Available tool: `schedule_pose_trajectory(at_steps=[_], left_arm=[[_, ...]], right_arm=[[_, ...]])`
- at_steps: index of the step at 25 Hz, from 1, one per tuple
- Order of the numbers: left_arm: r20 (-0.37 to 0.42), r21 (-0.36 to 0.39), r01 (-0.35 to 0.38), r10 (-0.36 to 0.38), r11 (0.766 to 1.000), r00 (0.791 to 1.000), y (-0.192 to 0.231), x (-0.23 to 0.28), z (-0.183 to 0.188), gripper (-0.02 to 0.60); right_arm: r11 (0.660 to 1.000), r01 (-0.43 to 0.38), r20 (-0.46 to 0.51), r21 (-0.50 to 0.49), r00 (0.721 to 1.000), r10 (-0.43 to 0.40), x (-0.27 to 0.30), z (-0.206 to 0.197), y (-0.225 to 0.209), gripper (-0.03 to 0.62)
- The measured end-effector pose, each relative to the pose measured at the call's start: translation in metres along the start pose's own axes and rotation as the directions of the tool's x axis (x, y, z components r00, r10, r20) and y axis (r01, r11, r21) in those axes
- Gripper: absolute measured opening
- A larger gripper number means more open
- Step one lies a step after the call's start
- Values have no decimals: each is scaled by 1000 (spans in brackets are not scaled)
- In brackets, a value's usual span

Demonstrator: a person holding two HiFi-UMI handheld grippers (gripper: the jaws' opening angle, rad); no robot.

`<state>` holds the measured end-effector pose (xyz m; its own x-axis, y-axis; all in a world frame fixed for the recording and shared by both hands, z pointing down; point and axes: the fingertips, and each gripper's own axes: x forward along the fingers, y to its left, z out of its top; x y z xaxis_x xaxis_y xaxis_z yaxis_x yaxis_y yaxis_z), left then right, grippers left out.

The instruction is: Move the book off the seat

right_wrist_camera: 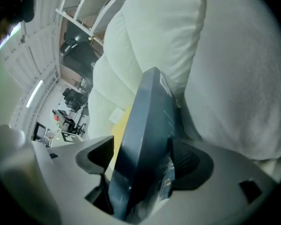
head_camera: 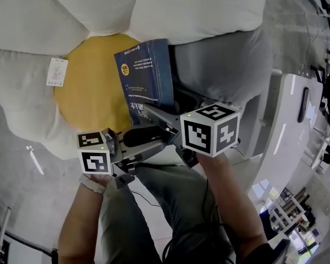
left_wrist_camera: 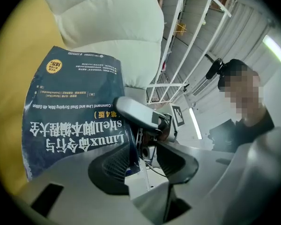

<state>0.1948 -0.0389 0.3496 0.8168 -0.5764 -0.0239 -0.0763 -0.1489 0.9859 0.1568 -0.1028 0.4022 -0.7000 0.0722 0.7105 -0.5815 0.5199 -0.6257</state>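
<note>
The book [left_wrist_camera: 70,121] cover reads "Linux", "shell", "Command Line and Shell Scripting Bible, 4th Edition"

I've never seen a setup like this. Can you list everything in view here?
book: one, dark blue, tilted over the seat's yellow centre
flower cushion seat: one, white petals round a yellow centre, on the floor
label: one, white, on a left petal
grey pad: one, right of the book
legs: two, grey-green trousers, bottom of the head view
left gripper: one, grey, at the book's lower corner
right gripper: one, grey, jaws apart astride the book's edge
</note>
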Motion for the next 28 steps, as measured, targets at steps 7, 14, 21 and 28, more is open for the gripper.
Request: schedule_pose_trajectory(at_steps=[7, 14, 21, 28], left_arm=[[-21, 7, -2, 2, 1000, 1000, 12, -3, -12, 181], [-110, 33, 18, -14, 999, 994, -1, 38, -18, 181], [-52, -27, 16, -18, 1000, 999, -25, 54, 25, 181], [-46, -39, -29, 27, 999, 999, -43, 30, 39, 181]], right_arm=[[992, 100, -113, 80, 990, -90, 39, -23, -23, 357], [992, 76, -150, 100, 987, -60, 29, -17, -54, 356], [986, 107, -148, 125, 985, -88, 4, 29, -73, 316], [975, 185, -162, 127, 973, -164, -10, 42, -84, 256]])
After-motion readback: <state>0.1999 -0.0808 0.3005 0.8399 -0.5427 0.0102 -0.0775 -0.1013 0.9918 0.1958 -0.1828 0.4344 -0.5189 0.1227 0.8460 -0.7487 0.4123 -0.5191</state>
